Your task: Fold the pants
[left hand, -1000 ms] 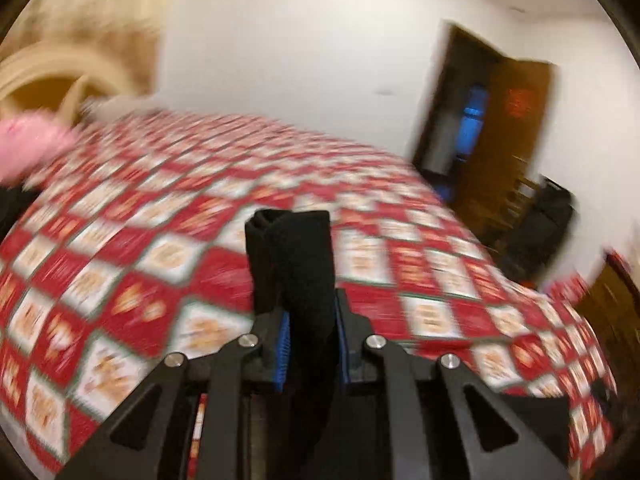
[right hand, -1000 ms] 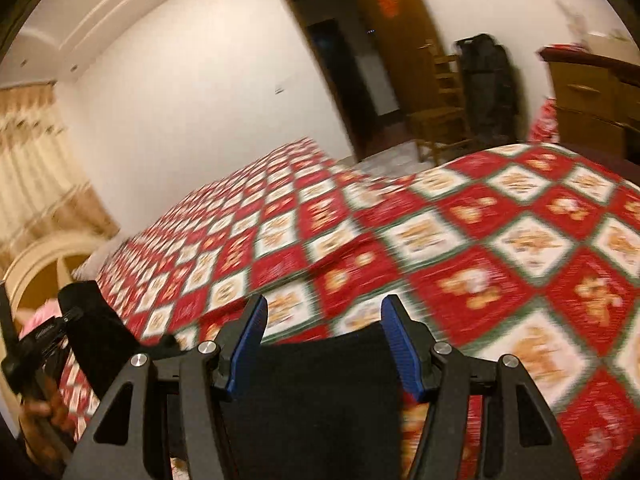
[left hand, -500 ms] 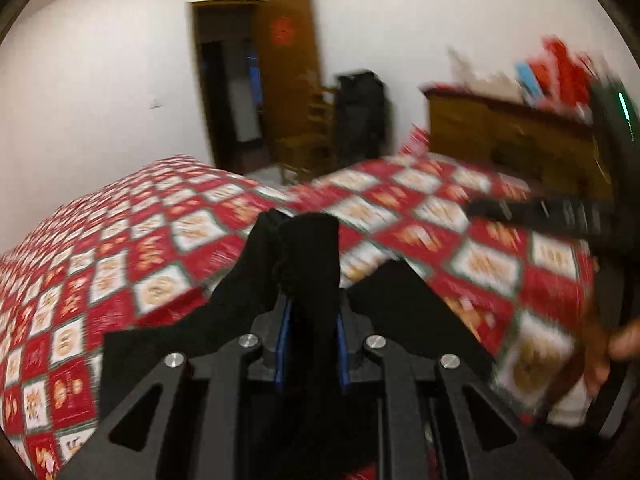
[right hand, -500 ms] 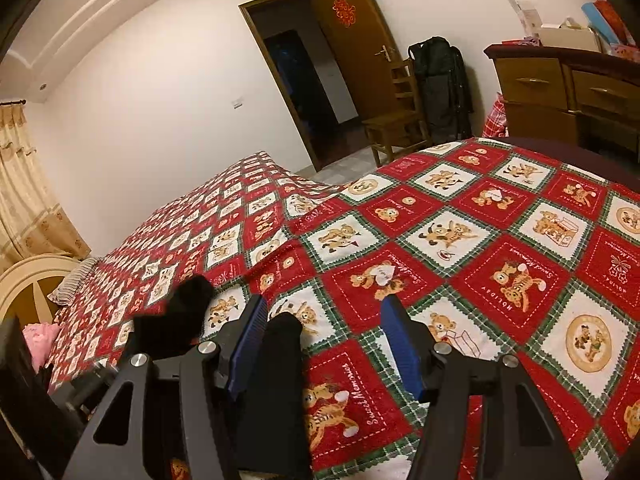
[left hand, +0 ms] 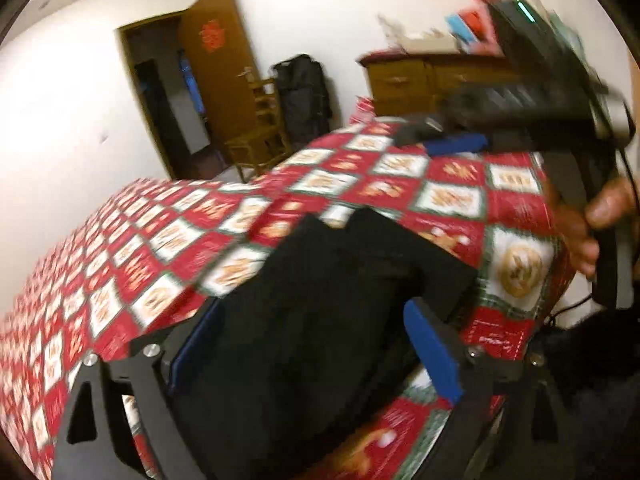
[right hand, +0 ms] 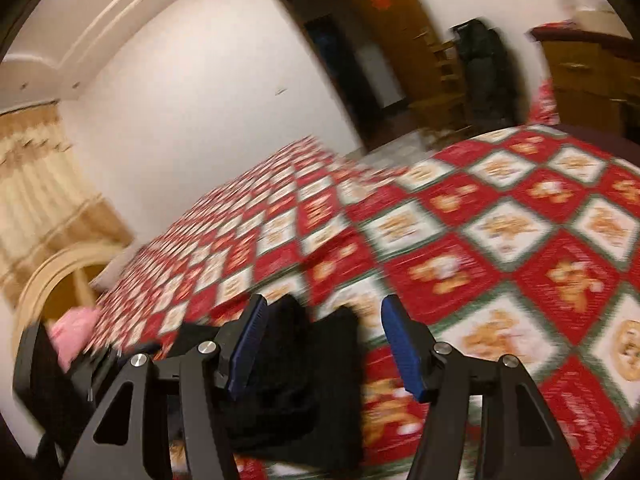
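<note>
left wrist: black pants (left hand: 320, 320) between left gripper (left hand: 316, 344) fingers (spread)

Bed with red-and-white patchwork quilt (right hand: 500, 232); open wooden door (left hand: 216, 64); wooden chair (left hand: 260, 136); black bag (left hand: 302, 92); wooden dresser (left hand: 404, 80); pink item (right hand: 74, 330); beige curtain (right hand: 36, 184).

Warm, yellowish indoor light fills both views; the white wall (left hand: 60, 112) glares at the left, nearly blown out; motion blur smears the quilt pattern (right hand: 440, 240) and the far furniture; the black pants (left hand: 320, 320) read as a flat dark mass without detail; fisheye bending curves the edges, with black vignette corners.
</note>
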Demonstrator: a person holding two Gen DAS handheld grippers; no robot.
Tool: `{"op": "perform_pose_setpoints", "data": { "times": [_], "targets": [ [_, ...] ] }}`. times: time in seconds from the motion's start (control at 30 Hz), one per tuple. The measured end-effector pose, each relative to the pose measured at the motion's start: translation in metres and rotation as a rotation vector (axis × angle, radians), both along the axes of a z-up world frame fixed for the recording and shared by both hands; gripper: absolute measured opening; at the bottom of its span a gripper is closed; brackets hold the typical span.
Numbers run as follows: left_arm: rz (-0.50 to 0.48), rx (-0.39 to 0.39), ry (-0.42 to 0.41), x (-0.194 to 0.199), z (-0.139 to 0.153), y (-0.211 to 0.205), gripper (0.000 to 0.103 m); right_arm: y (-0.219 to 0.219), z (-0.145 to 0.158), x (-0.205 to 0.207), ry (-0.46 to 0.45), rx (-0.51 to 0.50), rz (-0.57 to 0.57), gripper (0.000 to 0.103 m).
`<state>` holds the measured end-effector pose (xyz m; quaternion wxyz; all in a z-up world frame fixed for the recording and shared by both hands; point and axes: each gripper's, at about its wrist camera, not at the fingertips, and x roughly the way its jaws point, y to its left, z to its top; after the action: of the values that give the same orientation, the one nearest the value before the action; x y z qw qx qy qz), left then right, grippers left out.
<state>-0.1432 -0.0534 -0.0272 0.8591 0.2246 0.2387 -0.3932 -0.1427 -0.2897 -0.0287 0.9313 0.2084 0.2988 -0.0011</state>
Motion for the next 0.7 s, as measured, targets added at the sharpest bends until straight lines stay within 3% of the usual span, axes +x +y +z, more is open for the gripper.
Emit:
{"op": "perform_pose_setpoints", "data": {
  "times": [0.07,0.13,0.23,0.33,0.43,0.57,0.7],
  "targets": [
    [0.101,-0.066,0.070,0.026,0.011,0.023,0.098,0.021,-0.011,0.014,0.045,-0.058,0.059,0.061],
    [0.274,-0.131,0.155,0.058,0.014,0.050,0.101,0.036,-0.023,0.026,0.083,-0.099,0.090,0.061],
    [0.492,-0.177,0.304,0.100,0.004,0.080,0.101,0.053,-0.042,0.041,0.151,-0.145,0.126,0.061],
    [0.629,-0.206,0.374,0.117,-0.010,0.104,0.101,0.067,-0.054,0.042,0.192,-0.256,0.117,0.061],
    [0.685,-0.229,0.401,0.116,-0.017,0.121,0.101,0.083,-0.061,0.040,0.232,-0.325,0.130,0.060],
    [0.714,-0.238,0.426,0.118,-0.024,0.128,0.101,0.086,-0.065,0.037,0.239,-0.291,0.182,0.025],
    [0.734,-0.232,0.434,0.132,-0.028,0.130,0.101,0.086,-0.047,0.028,0.183,-0.302,0.182,0.022]
  ]
}}
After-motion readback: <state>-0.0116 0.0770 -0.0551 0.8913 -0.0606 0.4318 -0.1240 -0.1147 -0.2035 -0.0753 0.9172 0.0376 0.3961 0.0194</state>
